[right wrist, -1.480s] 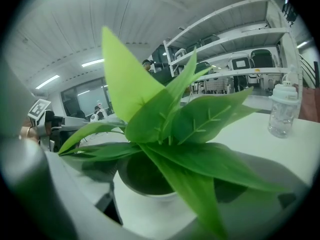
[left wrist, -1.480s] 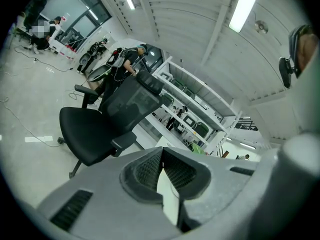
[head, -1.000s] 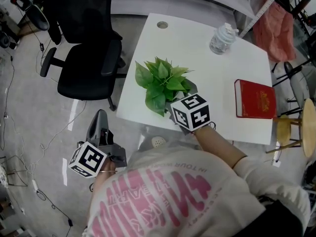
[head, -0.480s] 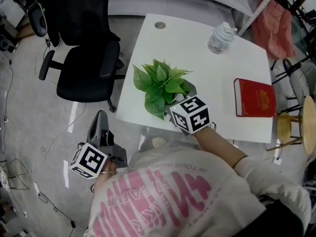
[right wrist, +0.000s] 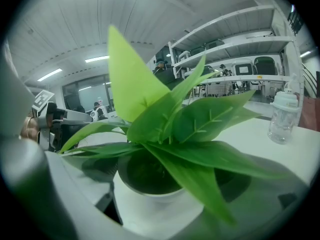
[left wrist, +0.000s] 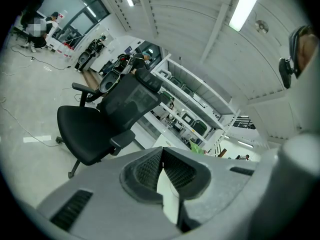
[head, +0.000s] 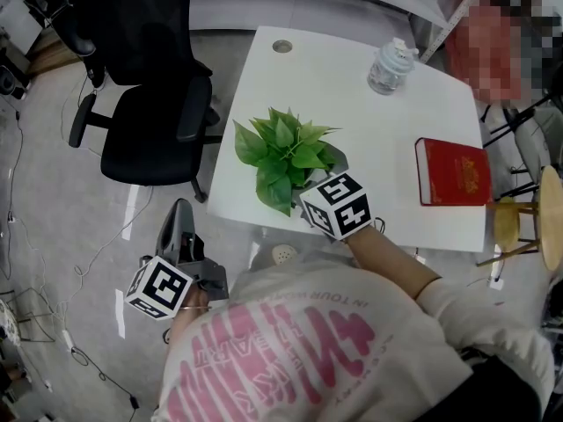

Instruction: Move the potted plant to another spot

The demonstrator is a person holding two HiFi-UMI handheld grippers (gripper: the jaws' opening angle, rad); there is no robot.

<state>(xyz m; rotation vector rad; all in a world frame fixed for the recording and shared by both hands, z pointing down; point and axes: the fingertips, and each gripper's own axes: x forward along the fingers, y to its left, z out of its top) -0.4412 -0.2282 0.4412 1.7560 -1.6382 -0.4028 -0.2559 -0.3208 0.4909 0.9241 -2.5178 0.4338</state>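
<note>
The potted plant [head: 281, 152], green leaves in a white pot [right wrist: 155, 199], stands near the front left part of the white table [head: 352, 104]. My right gripper [head: 310, 183] reaches in from the near side and is shut on the pot, with one jaw on each side of it. From the head view the leaves hide the pot. Whether the pot rests on the table or hangs just above it cannot be told. My left gripper [head: 179, 214] hangs low beside the person, off the table, shut and empty, pointing toward the black chair [left wrist: 95, 129].
A red book [head: 453, 172] lies at the table's right side and a clear plastic bottle [head: 387, 67] stands at the far edge. The black office chair [head: 149, 86] stands left of the table. A wooden stool [head: 519, 227] is at the right. Cables run across the floor.
The head view has drifted slightly. The plant and my right gripper keep about the same place on the table. My left gripper has not moved.
</note>
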